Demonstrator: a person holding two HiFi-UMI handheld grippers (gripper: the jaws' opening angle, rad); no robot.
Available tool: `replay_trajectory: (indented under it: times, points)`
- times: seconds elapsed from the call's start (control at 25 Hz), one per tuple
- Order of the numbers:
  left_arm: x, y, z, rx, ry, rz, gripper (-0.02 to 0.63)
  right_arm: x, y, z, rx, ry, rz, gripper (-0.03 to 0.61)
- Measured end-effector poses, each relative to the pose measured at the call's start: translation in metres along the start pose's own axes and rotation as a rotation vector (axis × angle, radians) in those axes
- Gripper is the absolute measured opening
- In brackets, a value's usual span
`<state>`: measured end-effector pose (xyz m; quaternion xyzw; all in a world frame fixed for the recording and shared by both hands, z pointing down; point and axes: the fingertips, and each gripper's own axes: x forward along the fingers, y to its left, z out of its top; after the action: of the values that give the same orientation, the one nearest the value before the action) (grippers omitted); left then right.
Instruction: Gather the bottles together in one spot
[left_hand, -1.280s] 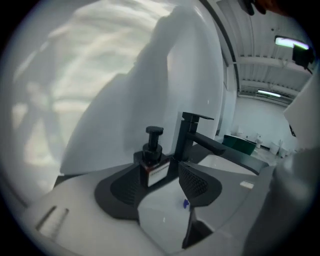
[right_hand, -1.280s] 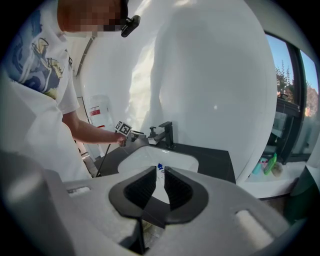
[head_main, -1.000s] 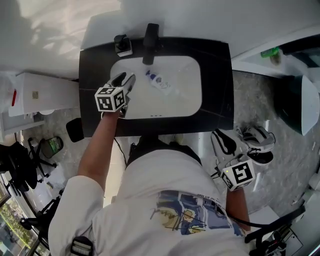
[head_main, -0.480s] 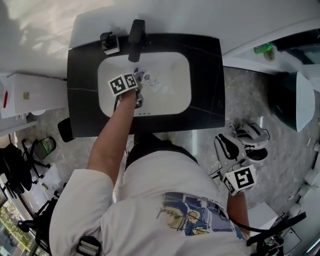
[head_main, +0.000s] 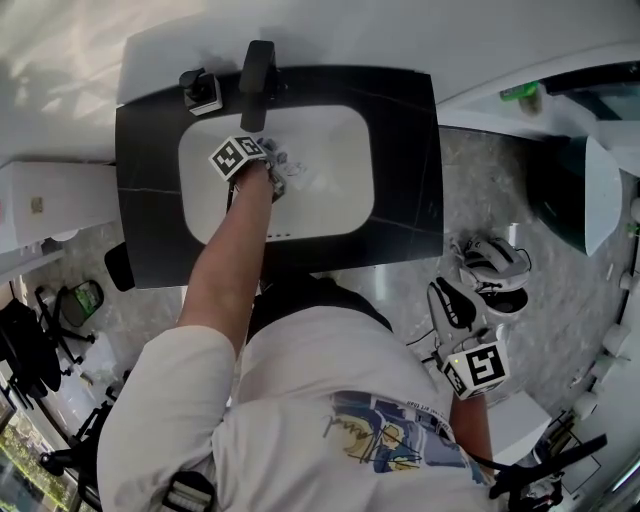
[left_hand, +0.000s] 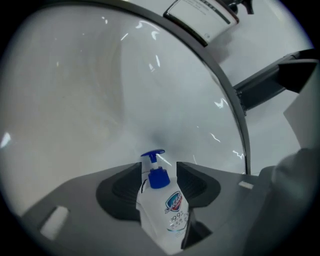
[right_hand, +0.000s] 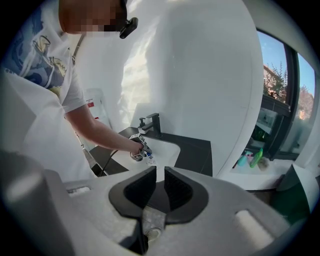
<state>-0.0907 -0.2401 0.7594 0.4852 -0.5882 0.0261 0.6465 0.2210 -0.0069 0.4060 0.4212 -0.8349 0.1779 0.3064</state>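
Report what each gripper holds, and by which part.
Nothing yet. The left gripper, whose jaws have just been opening, straddles the soap bottle at its shoulder without clamping it; the right gripper is empty.

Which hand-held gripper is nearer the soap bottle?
Left hand-held gripper: its jaws, just opening, straddle the soap bottle in the sink. Right hand-held gripper hangs far off, beside the person.
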Motion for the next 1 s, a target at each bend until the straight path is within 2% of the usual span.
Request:
replay_trajectory:
  times: [0.12,0.28,0.64,0.76,1.0]
  points:
    - [0.009,0.003,0.001,-0.031,0.011,0.035,0.221,0.004,0.001,0.001,0.001,0.010,-0.001,0.052]
    - [0.015,0.008,-0.011,-0.020,0.072,0.103,0.176,0.006,0.002,0.002,0.016,0.021,-0.007,0.052]
    - [0.014,0.005,-0.015,0.016,0.105,0.095,0.149,0.003,-0.002,0.005,0.029,0.014,-0.027,0.051]
    - [0.008,0.003,-0.009,0.028,0.070,0.063,0.135,0.004,-0.002,0.007,0.023,0.004,-0.016,0.051]
    - [-0.017,-0.022,0.008,0.106,-0.058,-0.063,0.123,0.006,-0.002,0.009,0.008,-0.030,0.015,0.051]
